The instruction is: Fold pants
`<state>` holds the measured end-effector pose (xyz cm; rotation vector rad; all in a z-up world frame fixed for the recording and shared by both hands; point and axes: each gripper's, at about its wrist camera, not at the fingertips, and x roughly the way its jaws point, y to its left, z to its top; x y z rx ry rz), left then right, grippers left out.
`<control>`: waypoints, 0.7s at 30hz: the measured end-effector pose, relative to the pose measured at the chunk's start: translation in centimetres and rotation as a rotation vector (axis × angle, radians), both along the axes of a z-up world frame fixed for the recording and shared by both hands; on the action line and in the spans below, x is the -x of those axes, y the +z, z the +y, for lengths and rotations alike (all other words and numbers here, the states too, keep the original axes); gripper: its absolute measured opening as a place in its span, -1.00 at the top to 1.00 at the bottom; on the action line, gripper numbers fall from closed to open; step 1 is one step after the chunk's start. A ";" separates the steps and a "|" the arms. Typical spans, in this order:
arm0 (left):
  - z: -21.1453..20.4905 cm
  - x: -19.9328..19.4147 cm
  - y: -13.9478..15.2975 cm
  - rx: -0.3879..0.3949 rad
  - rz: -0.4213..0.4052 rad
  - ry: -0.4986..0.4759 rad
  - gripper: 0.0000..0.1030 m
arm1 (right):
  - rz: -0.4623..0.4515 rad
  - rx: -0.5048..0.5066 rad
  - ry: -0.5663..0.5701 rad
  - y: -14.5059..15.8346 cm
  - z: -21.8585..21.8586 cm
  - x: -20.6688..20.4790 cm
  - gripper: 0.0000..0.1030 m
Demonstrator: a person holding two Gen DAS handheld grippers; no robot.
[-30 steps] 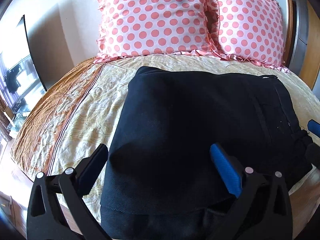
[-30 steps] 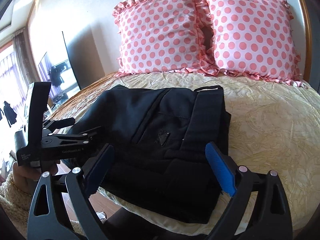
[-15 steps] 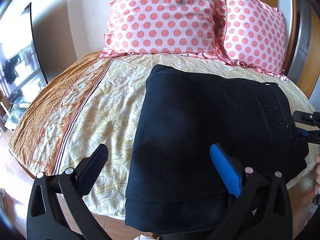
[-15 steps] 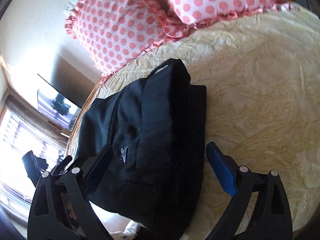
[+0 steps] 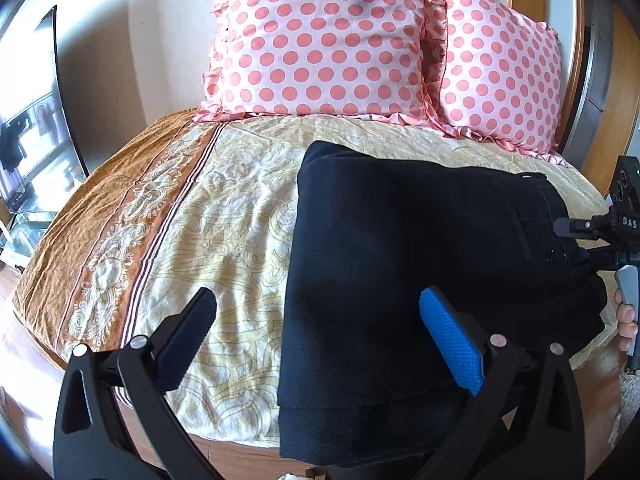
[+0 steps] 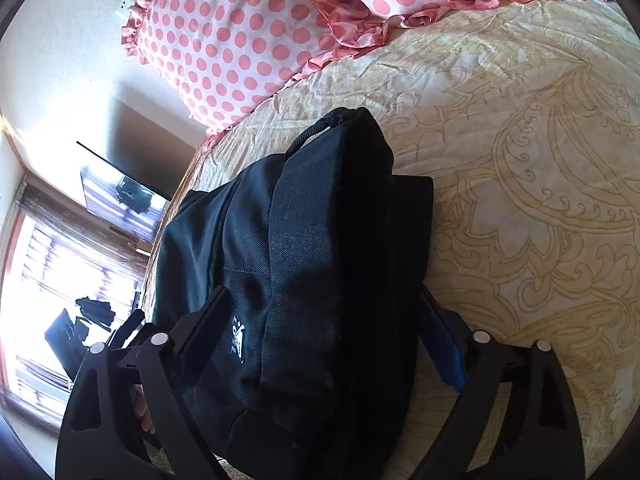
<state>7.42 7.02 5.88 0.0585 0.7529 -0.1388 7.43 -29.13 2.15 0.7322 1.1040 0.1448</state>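
Black pants (image 5: 420,264) lie folded in a thick stack on the bed near its front edge. My left gripper (image 5: 316,336) is open, just in front of the stack's left edge, with the blue pad (image 5: 452,340) over the cloth. In the right wrist view the pants (image 6: 304,248) show a waistband and a small white logo. My right gripper (image 6: 324,332) is open and rolled sideways, its jaws straddling the waistband end of the stack. The right gripper's body also shows at the right edge of the left wrist view (image 5: 612,232).
The bed has a cream patterned cover (image 5: 224,216) with a brown border (image 5: 100,232). Two pink polka-dot pillows (image 5: 320,40) stand at the headboard. A dark TV screen (image 6: 120,196) and a bright window are to the left. The bed's front edge drops to a wood floor.
My left gripper has moved left and back, so the pants sit more to the right. My right gripper has rolled sideways and moved closer onto the waistband end.
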 end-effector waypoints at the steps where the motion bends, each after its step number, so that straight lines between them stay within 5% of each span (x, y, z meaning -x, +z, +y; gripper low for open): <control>1: 0.6 -0.3 0.4 0.027 -0.001 -0.003 -0.96 | 0.001 0.007 -0.003 0.0 -0.2 0.2 -0.34; 6: 3.5 -3.0 1.5 0.244 0.065 -0.063 -0.96 | -0.039 -0.021 0.001 0.0 -0.3 0.7 -0.01; 11: 4.3 -6.6 0.4 0.451 0.241 -0.166 -0.95 | -0.112 -0.026 0.035 2.0 0.5 0.9 0.19; 16: 3.1 -8.8 -1.3 0.448 0.341 -0.163 -0.82 | -0.094 -0.044 0.022 1.0 0.0 0.9 0.19; 21: 2.6 -9.8 -3.1 0.486 0.444 -0.176 -0.70 | -0.057 -0.033 0.018 0.7 -0.3 0.7 -0.05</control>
